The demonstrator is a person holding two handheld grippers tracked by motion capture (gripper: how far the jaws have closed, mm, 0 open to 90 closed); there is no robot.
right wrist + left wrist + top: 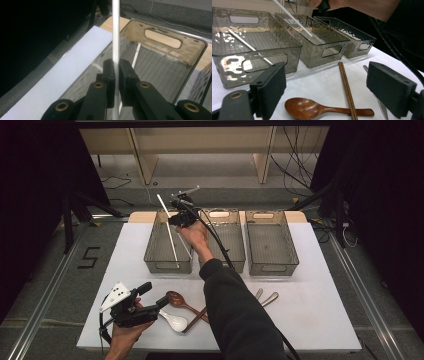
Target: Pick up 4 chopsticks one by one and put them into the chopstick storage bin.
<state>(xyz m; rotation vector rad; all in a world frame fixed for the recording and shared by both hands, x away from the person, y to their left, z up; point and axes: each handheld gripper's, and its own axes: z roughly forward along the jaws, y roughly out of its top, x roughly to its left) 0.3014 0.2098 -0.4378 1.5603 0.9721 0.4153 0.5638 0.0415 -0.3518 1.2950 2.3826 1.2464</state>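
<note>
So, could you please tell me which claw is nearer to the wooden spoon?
Left. The left claw sits just beside the wooden spoon; the right claw is over the far baskets.

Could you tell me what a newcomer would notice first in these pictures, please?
The right tongs, shut on a white chopstick, hover over the left bin, where another white chopstick already lies. The left tongs wait open near the table's front edge, over a wooden spoon and brown chopsticks.

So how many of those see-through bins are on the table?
3, in a row at the table's far side: the left bin under the white stick, the middle bin partly behind the arm, and the right bin. None appears hidden.
</note>
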